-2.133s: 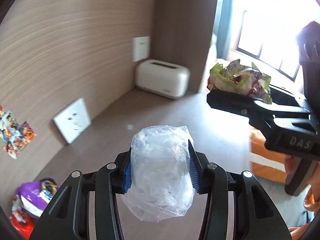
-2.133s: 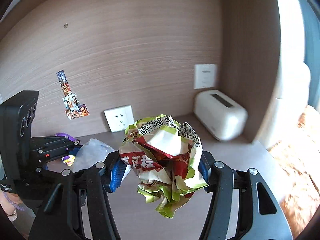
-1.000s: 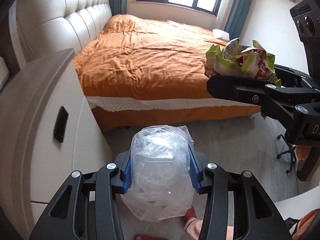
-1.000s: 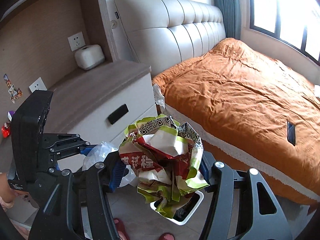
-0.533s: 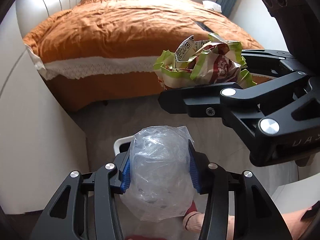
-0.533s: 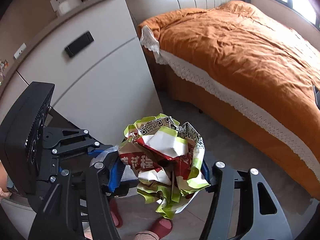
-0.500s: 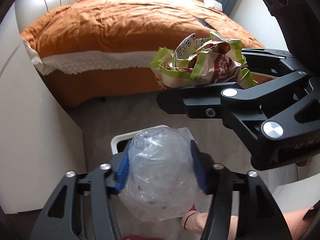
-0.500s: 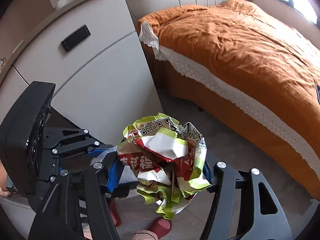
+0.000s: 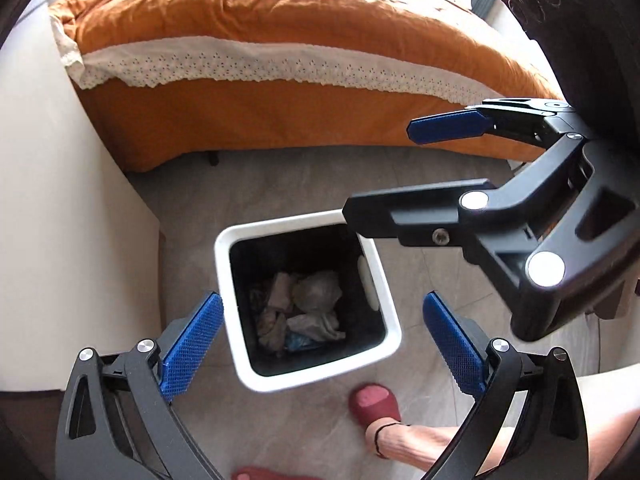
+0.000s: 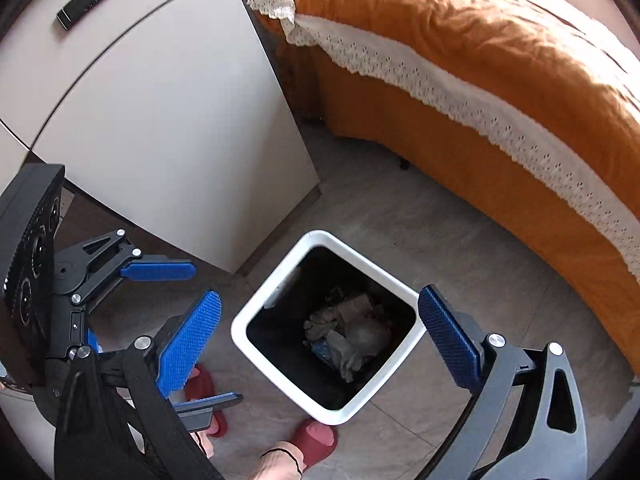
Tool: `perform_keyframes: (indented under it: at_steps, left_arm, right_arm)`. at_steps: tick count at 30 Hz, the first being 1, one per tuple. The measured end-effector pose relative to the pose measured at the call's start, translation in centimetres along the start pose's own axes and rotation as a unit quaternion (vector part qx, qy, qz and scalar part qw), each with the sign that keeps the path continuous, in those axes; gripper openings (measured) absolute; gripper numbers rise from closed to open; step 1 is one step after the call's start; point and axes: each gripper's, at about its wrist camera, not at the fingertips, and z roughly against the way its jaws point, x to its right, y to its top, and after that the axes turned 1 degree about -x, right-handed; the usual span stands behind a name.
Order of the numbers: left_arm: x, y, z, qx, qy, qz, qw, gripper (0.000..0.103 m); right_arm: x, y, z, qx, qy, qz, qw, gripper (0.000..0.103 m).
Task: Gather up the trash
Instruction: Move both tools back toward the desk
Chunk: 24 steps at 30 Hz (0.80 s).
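The white bin (image 9: 307, 376) stands on the floor between the bed (image 9: 280, 20) and the cabinet (image 10: 160, 100), and crumpled trash (image 9: 308, 312) lies in a heap at its bottom. To drop cleanly I keep both tools right above the mouth and spread wide. My left gripper (image 9: 324, 344) has just been opening; nothing sits between its blue pads (image 9: 192, 344). My right gripper (image 10: 320, 340) has just been opening too, and it is empty, touching nothing.
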Motion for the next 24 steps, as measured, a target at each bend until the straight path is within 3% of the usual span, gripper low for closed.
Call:
perform_keyframes:
  at_steps: [8,24]
  left_arm:
    - [-0.6,1.6,6.2,0.036,0.009,0.027,0.999,0.098]
    - [-2.0,2.7,22.2,0.123,0.039,0.053,0.9903,0.098]
  right_arm:
    - [-2.3,2.6,4.8,0.028,-0.001,0.006,1.0,0.098]
    - [-11.6,7.7,17.1,0.124,-0.004,0.026,0.992,0.098]
